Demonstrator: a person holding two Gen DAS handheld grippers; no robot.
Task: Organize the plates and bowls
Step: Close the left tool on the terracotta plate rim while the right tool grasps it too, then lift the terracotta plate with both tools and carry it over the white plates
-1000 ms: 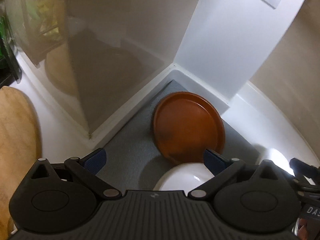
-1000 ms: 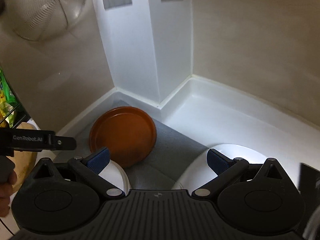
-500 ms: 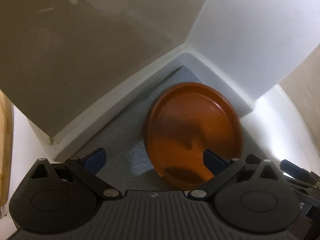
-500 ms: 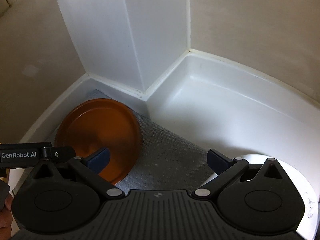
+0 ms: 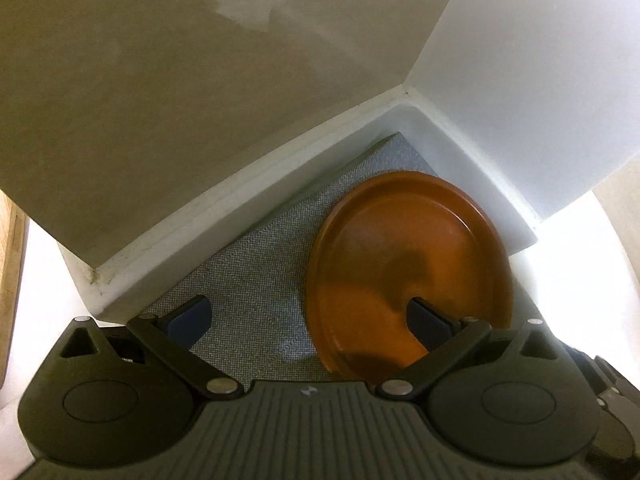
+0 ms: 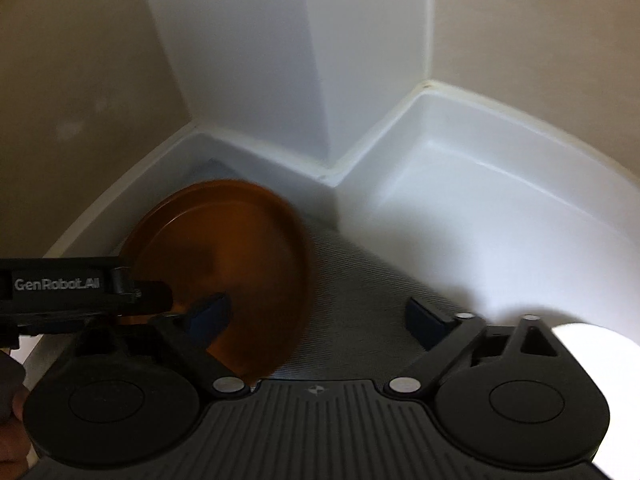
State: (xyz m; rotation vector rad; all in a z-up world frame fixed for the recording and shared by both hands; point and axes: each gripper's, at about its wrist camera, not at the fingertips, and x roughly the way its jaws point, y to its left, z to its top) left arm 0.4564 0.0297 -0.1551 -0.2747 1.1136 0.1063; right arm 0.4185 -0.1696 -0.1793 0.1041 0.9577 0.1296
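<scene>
Early stage: brown plate on the grey mat, ungrasped. Left hand-held gripper open; right hand-held gripper open, jaws just been narrowing (nothing pinched). White dish awaits.

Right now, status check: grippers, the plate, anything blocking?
Left gripper open over grey mat. Right gripper open, jaws just narrowing, nothing between. Brown plate flat on mat, ungripped. White dish sits right; corner walls close.
</scene>
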